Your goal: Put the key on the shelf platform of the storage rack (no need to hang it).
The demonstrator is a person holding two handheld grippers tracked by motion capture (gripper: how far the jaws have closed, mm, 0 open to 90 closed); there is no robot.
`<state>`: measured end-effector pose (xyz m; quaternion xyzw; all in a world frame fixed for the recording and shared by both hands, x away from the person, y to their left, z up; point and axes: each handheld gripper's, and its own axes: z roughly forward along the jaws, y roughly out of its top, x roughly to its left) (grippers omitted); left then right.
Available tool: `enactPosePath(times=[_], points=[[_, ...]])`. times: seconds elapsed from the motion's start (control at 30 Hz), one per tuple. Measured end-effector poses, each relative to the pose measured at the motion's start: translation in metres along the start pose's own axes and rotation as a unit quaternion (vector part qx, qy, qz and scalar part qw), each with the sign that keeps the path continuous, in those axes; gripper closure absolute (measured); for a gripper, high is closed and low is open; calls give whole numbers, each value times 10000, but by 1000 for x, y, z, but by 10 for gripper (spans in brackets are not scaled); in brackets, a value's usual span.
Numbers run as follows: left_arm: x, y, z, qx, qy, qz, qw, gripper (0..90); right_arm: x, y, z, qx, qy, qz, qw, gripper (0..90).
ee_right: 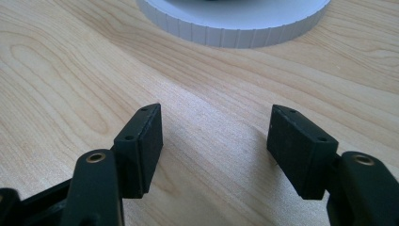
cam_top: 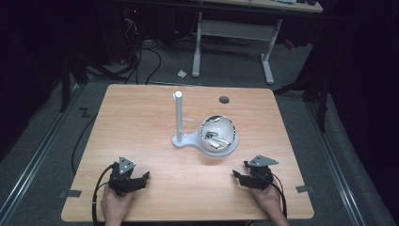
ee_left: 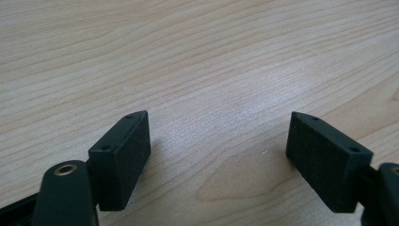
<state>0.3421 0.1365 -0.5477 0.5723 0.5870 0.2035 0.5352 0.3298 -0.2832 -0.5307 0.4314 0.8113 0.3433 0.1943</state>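
Pale wood-grain table (cam_top: 155,113), white ribbed stand (cam_top: 181,139), black left hand-held gripper (ee_left: 216,155) pads

A table (cam_top: 141,113) bears a stand (cam_top: 184,140) near its middle, with an upright post (cam_top: 179,115) on the stand's left part and a bowl (cam_top: 218,134) on its right part. A hole (cam_top: 224,100) lies behind the bowl. The left gripper (cam_top: 141,179) rests near the front left edge, the right gripper (cam_top: 238,176) near the front right, well apart, with the stand behind and between them.
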Motion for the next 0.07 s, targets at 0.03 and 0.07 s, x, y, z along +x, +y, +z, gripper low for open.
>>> enactPosePath(times=[0.03,0.07], points=[[0,0,0,-6,1,0,10000,227,0,0,0,0,0,-1,10000,365],[0,0,0,-6,1,0,10000,227,0,0,0,0,0,-1,10000,365]])
